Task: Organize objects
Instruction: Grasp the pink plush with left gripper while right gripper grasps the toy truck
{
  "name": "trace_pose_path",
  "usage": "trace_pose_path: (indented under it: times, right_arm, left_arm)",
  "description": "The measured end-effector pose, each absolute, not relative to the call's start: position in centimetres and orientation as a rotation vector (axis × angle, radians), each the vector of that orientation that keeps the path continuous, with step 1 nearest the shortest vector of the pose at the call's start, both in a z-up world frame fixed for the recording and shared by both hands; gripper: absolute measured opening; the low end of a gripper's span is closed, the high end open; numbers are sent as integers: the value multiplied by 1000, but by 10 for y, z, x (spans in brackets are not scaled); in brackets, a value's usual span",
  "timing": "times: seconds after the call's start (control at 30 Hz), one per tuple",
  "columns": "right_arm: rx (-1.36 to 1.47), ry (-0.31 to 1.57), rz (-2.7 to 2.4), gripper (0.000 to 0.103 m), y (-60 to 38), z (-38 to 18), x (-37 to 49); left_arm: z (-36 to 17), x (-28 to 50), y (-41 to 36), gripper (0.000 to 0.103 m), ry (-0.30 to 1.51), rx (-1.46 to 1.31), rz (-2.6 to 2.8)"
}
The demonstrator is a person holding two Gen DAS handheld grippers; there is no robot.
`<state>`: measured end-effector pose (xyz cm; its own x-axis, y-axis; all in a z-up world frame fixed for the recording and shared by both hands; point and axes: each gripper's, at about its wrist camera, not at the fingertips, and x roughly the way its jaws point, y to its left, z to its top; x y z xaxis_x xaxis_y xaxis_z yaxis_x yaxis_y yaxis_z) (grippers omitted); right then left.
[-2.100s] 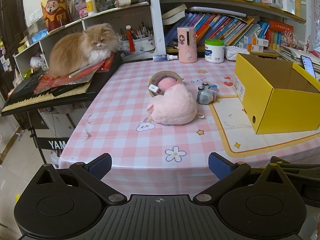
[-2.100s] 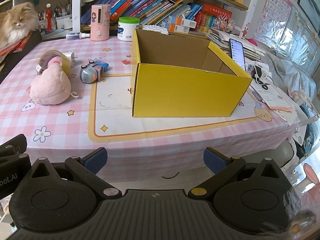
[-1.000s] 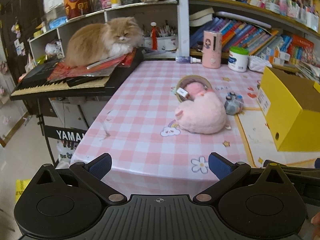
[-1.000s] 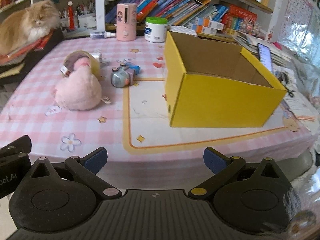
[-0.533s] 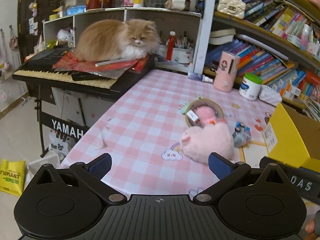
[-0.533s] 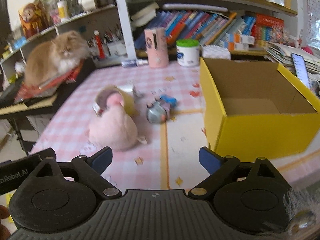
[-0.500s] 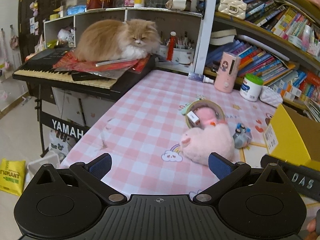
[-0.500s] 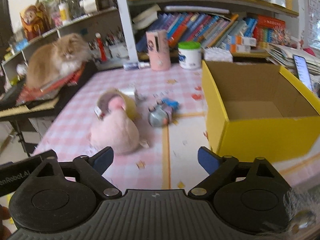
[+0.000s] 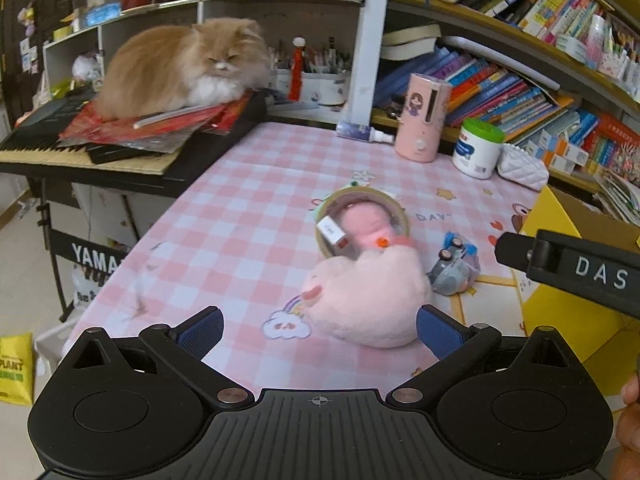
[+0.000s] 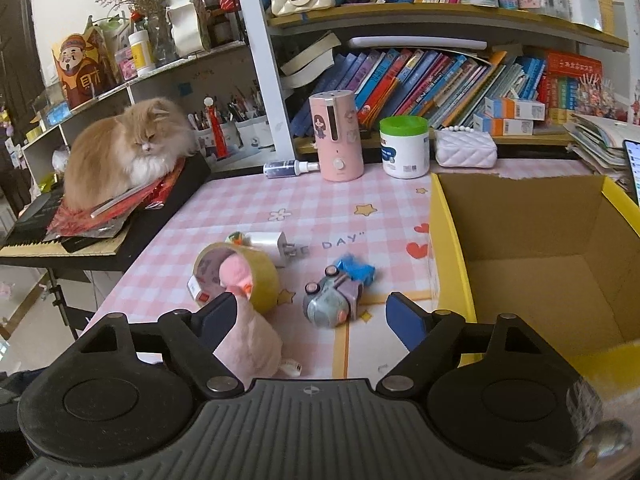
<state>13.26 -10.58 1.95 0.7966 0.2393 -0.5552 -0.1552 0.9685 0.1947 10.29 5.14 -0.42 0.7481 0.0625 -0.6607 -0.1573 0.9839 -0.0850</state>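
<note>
Both grippers have come closer over the table; the right gripper (image 10: 308, 318) is closing, empty, toy car (image 10: 332, 300) at its 12 o'clock; left gripper (image 9: 320, 330) wide open, empty, plush (image 9: 368, 296) just ahead

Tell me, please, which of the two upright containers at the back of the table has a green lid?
The white tub, short and wide; the pink canister left of it is taller and lidless green.

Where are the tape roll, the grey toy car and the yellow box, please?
tape roll (image 10: 262, 270): right wrist view, its outer band.
grey toy car (image 10: 326, 306): right wrist view, its rounded body.
yellow box (image 10: 450, 264): right wrist view, its left wall.
</note>
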Motion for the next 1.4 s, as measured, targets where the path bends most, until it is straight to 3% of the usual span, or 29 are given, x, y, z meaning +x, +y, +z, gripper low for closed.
trace_pose_path:
  times: [0.23, 0.8, 1.07, 1.4]
  right_arm:
    - [148, 638, 219, 75, -115, 17, 157]
    - [81, 747, 245, 76, -101, 3, 226]
    - [-31, 841, 208, 75, -84, -22, 255]
    - [-17, 971, 177, 75, -75, -59, 280]
  left_arm:
    - [-10, 123, 36, 103, 716, -126, 47]
    - [-54, 192, 28, 101, 814, -102, 69]
    - [-54, 194, 39, 89, 826, -116, 27]
    - [-38, 174, 70, 89, 799, -198, 67]
